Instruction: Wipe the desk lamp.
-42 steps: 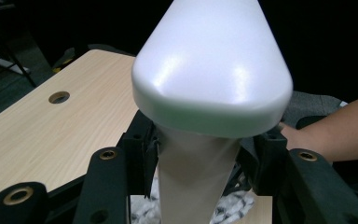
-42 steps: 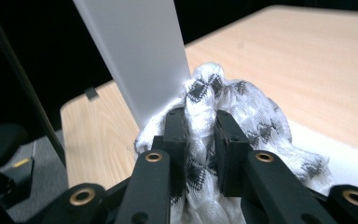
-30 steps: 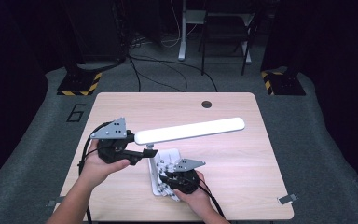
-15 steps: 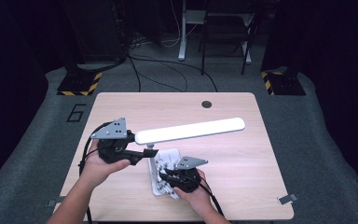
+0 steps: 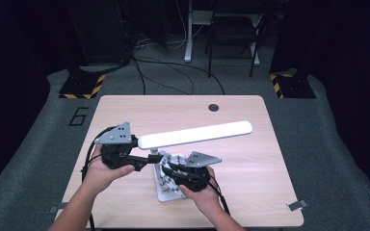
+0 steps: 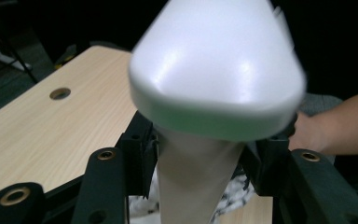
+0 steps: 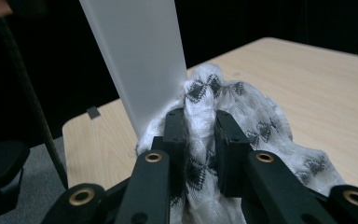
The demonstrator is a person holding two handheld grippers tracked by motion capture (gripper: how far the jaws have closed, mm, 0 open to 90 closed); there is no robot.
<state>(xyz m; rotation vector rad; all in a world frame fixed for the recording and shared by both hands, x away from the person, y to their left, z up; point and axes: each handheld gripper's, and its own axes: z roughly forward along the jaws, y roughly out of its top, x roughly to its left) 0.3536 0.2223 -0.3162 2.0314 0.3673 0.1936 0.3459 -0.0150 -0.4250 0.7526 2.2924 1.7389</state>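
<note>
A white desk lamp stands near the table's front edge, its long lit head (image 5: pixel 195 135) lying level above its pale base (image 5: pixel 166 193). My left gripper (image 5: pixel 147 161) reaches in from the left around the lamp's stem (image 6: pixel 196 182), under the head (image 6: pixel 214 70). Its jaws have just been opening and stand slightly off the stem on both sides. My right gripper (image 5: pixel 169 171) is over the base, shut on a white patterned cloth (image 7: pixel 247 102), bunched against the lamp's white stem (image 7: pixel 140 60). In the right gripper view the pads (image 7: pixel 175 130) pinch a fold of the cloth.
The wooden table (image 5: pixel 250 183) has a round cable hole (image 5: pixel 214 107) near its far edge. Bare wood lies to the right and behind the lamp. Grey floor with a painted 6 (image 5: pixel 78 116) surrounds the table, and dark stands and cables lie beyond.
My right hand has lifted a little with the cloth, up along the lamp above its base. The left hand has kept its place at the stem.
</note>
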